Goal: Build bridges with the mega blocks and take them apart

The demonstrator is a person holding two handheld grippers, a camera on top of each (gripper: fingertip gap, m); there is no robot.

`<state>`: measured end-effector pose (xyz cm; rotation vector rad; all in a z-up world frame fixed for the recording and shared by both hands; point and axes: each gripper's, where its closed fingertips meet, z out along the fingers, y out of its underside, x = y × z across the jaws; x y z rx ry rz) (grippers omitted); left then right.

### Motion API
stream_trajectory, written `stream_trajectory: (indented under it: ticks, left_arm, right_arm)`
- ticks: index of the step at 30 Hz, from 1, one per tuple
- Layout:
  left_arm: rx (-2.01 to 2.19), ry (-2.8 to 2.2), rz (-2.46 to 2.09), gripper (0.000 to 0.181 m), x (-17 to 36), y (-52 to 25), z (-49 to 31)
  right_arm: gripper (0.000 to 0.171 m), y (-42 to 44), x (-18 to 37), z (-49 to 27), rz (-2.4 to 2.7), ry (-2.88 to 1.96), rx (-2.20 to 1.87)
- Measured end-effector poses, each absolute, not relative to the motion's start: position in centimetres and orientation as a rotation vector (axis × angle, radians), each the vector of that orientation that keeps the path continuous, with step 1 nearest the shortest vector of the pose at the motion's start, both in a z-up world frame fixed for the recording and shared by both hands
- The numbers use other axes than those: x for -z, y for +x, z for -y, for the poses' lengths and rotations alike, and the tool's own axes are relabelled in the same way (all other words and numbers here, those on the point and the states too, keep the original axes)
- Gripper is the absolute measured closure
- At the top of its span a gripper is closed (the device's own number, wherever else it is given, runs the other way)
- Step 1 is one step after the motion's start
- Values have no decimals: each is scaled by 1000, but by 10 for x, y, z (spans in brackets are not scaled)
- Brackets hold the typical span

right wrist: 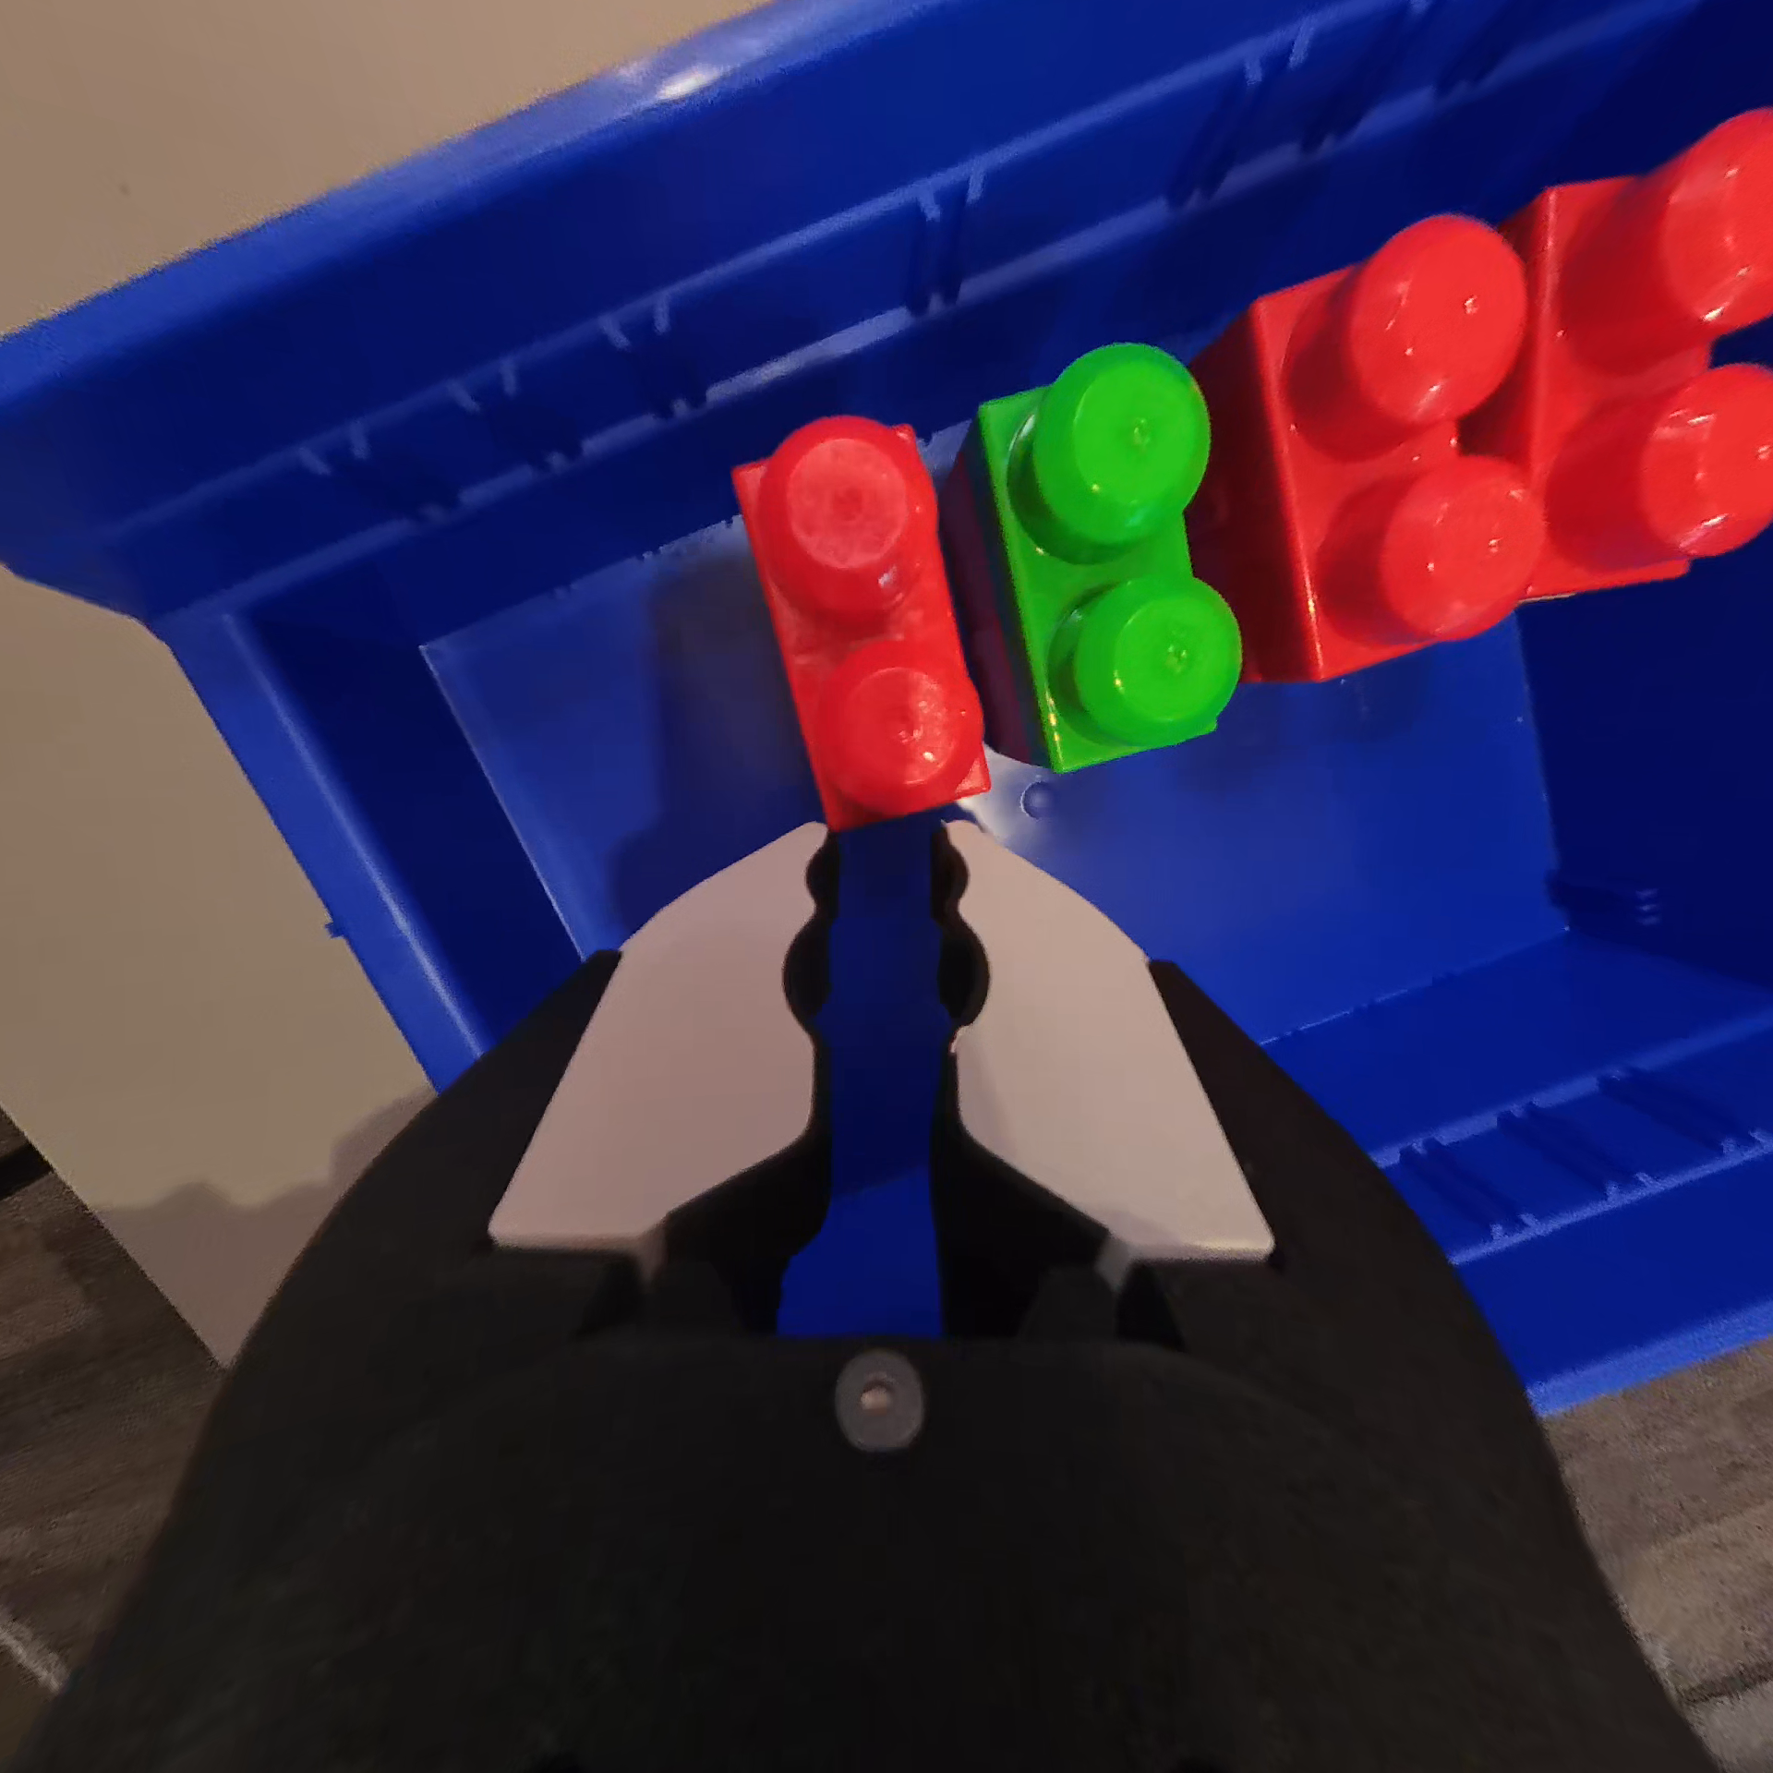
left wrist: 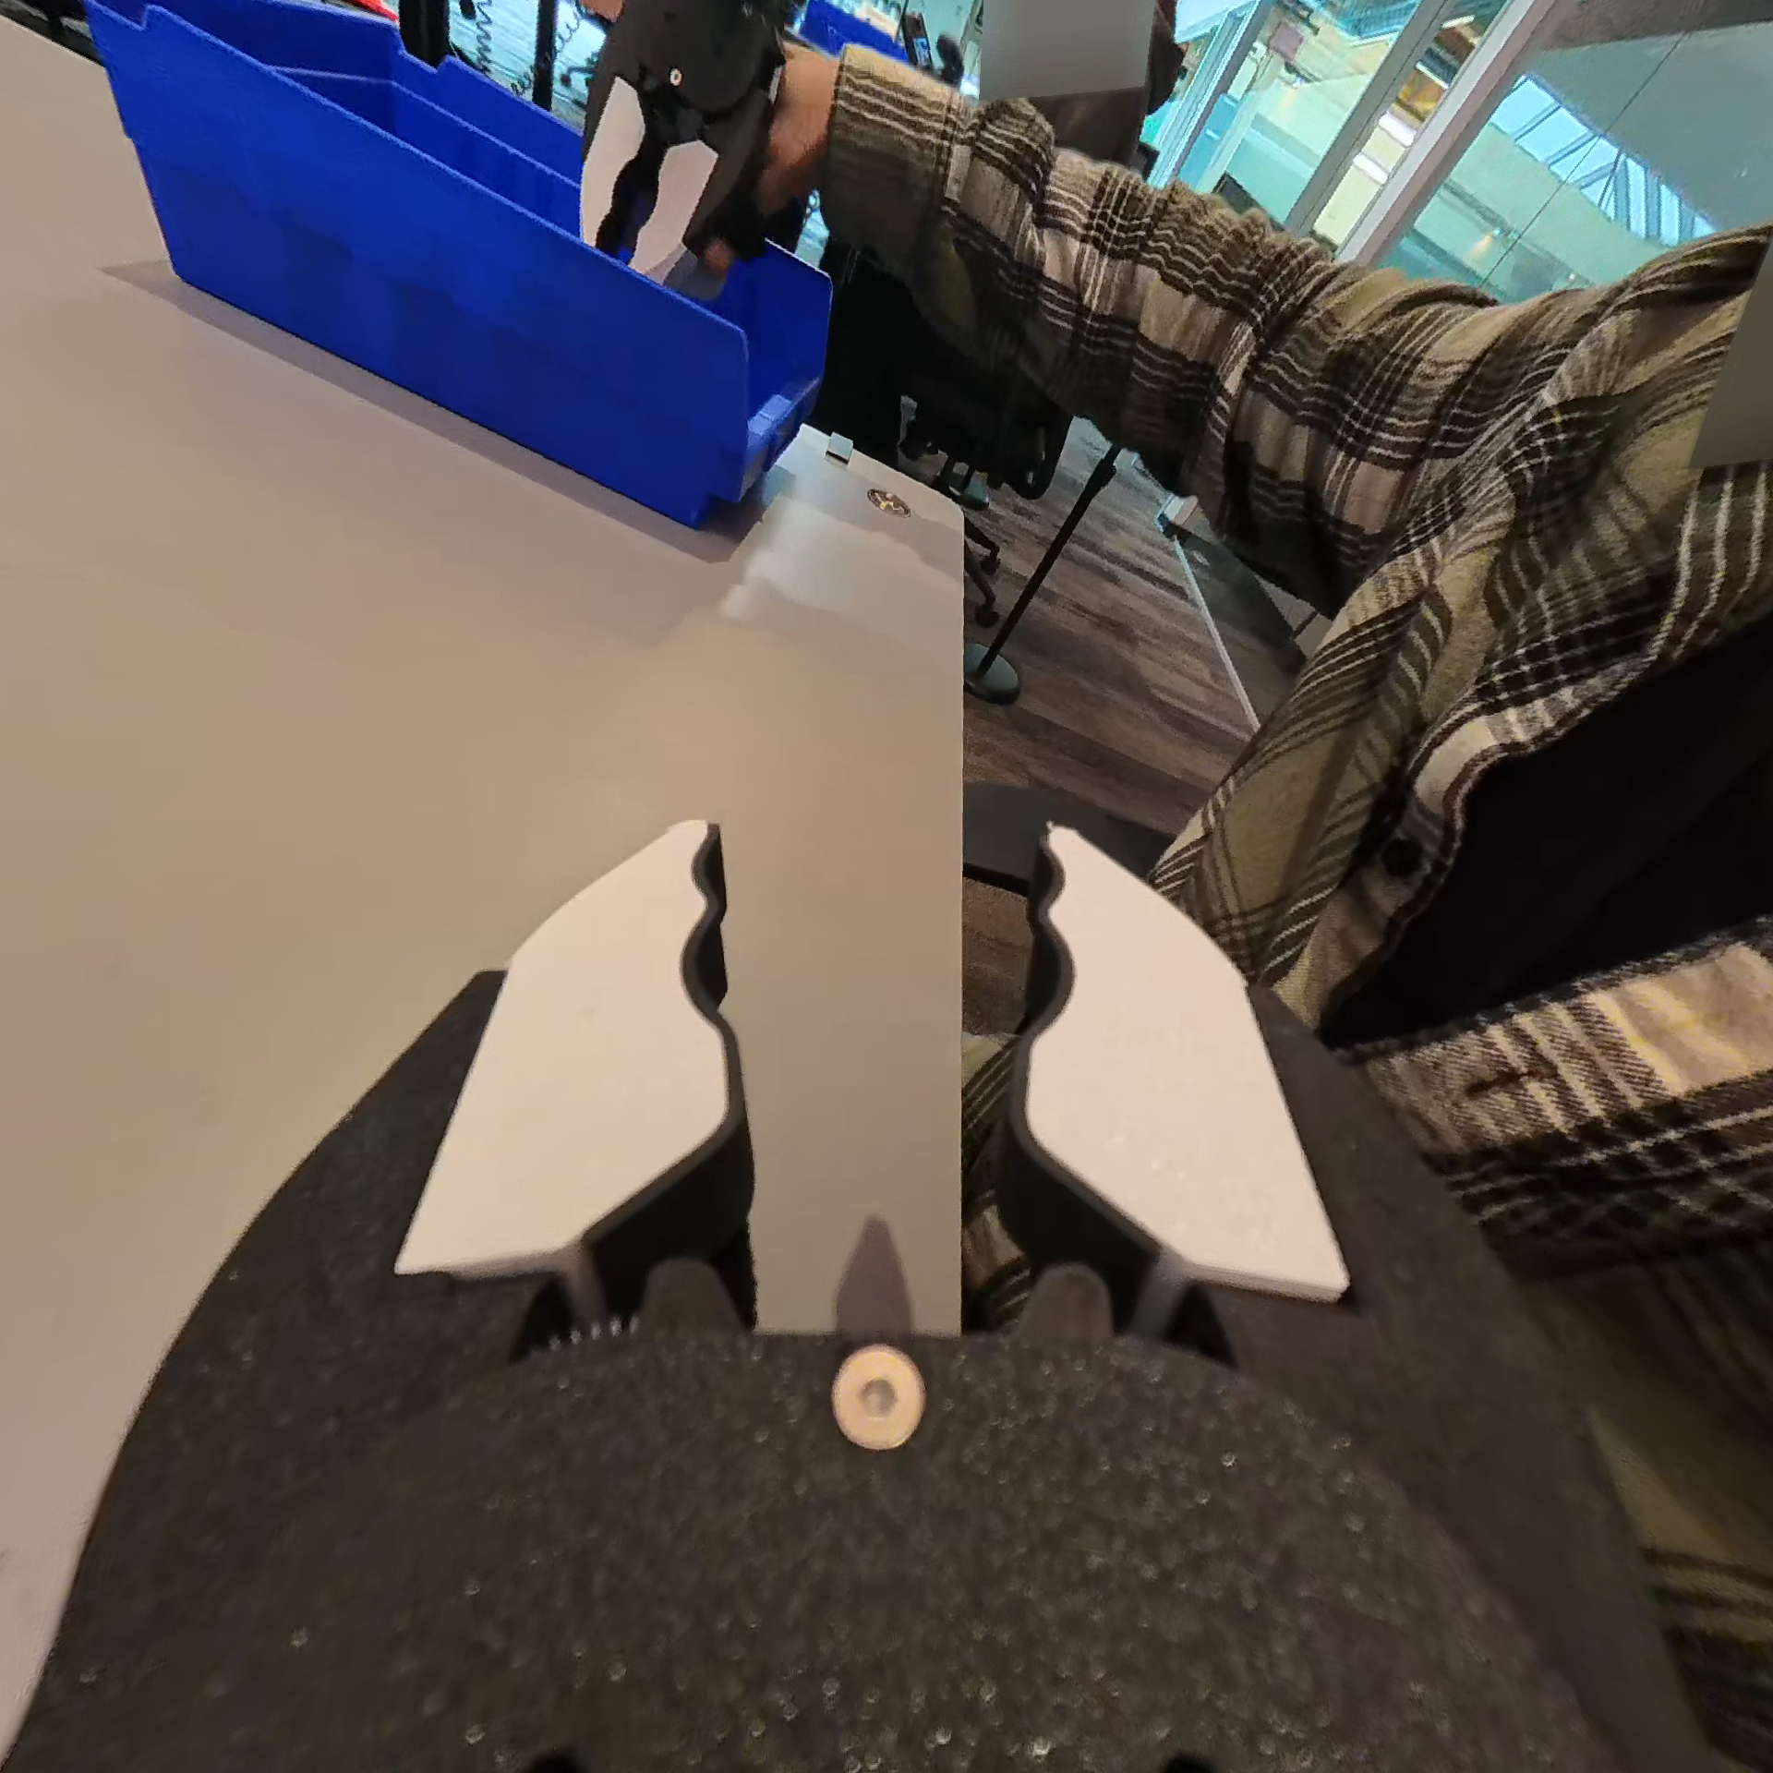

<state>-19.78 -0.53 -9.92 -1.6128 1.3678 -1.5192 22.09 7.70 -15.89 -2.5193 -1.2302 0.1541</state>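
In the right wrist view, my right gripper (right wrist: 887, 835) reaches down into a blue bin (right wrist: 480, 336). Its jaws stand a narrow gap apart with nothing between them. Its tips are right at the near end of a small red two-stud block (right wrist: 868, 624) on the bin floor. A green two-stud block (right wrist: 1113, 566) lies beside that, then a larger red block (right wrist: 1391, 460) and another red one (right wrist: 1679, 384). My left gripper (left wrist: 881, 839) is open and empty, low over the grey table (left wrist: 336, 672) at its right edge. The left wrist view also shows the right gripper (left wrist: 652, 230) in the bin (left wrist: 432, 288).
The bin stands at the table's far right corner. A person's arm in a plaid sleeve (left wrist: 1247, 336) reaches across from the right. The table edge (left wrist: 959, 768) drops to a wood floor with a stand base (left wrist: 993, 672).
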Motion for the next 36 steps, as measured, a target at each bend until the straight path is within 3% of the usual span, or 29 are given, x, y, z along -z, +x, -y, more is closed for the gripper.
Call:
stream_trajectory:
  ticks: [1, 7, 13, 19, 22, 29, 36]
  left_arm:
    - [1526, -1611, -1358, 120, 99, -199, 5]
    - [1546, -1596, -1330, 120, 100, -205, 3]
    - [1538, -1573, -1258, 120, 99, -218, -8]
    - [1447, -1550, -1144, 120, 99, -240, -29]
    - [1393, -1541, -1069, 118, 101, -253, -42]
    - [1144, -1476, -882, 115, 92, -282, -96]
    - [754, -1296, -761, 120, 68, -303, -159]
  right_arm:
    - [152, 221, 159, -77, 1225, -2532, -156]
    - [151, 235, 149, -68, 1170, -2588, -100]
    - [144, 199, 62, -65, 846, -2243, -178]
    - [115, 109, 7, -37, 803, -1936, -146]
    - [88, 45, 9, -26, 761, -1885, -241]
    - [93, -100, 39, -25, 827, -1761, -462]
    - [96, -154, 33, -64, 690, -1690, -500]
